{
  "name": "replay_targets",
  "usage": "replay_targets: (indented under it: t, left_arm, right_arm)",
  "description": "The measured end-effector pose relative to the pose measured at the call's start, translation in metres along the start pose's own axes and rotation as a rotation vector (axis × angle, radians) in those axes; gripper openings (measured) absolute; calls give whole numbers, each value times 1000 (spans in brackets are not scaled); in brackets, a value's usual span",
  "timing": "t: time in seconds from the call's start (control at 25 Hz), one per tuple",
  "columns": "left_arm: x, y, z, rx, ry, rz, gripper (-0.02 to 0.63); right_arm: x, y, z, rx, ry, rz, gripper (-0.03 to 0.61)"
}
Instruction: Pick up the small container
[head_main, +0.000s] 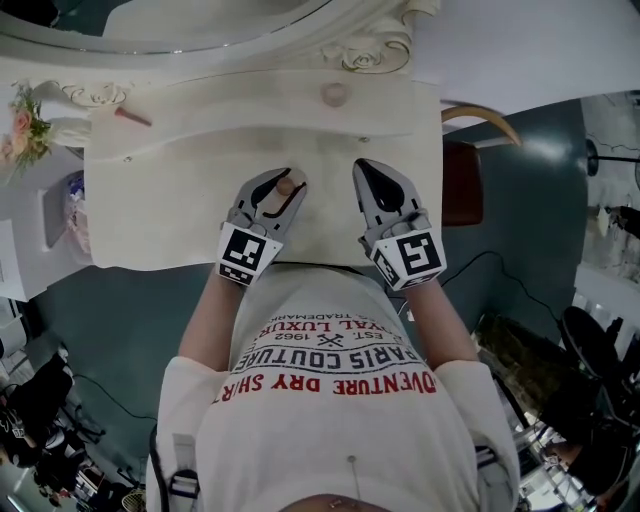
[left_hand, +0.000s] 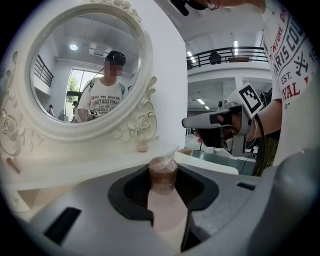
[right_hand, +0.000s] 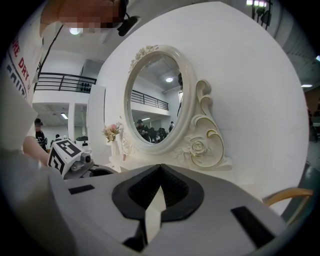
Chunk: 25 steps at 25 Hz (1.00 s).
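The small container (left_hand: 163, 172), pale pink with a brown top, stood on the white table (head_main: 160, 215) between the jaws of the left tool (head_main: 285, 182), which were clamped on its sides. The right tool (head_main: 366, 168) hovered just beside it, its jaws together and empty. An oval mirror (left_hand: 85, 65) in an ornate white frame rose at the table's back, with a second small bottle (left_hand: 142, 144) below it. The floor (head_main: 520, 200) was dark teal. Neither container's contents could be made out.
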<state>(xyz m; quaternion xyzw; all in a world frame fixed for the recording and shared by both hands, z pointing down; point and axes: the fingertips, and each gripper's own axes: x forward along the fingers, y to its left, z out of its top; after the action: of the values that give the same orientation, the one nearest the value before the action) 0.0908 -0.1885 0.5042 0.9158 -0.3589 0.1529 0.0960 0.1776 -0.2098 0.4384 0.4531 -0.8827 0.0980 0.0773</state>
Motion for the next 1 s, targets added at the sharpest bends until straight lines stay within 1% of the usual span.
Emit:
replay_targets:
  t: [0.12,0.28,0.48,0.6,0.76,1.0]
  left_arm:
    - [-13,7,22,23,-19,9,138]
    - [-35,19,56,66,-38,42,140]
    - [-67,34,91,94,-82,84,139]
    - [-87,43,109,97,-116,118,140]
    - [-110,55,125,96,-141,163,140]
    - [-140,73,137,110,-181,222,140]
  right_arm:
    - [0,10,15,-8,-24,-14,-2]
    - [0,27,40,-41,-66,-11,-2]
    - [0,45,61,-79,-103,-7,-2]
    - [-1,54,73,-100,-117,0,-2]
    - [1,64,88,-123,-141,5,-2]
    - [9,75,102,-163,-173,13,-2]
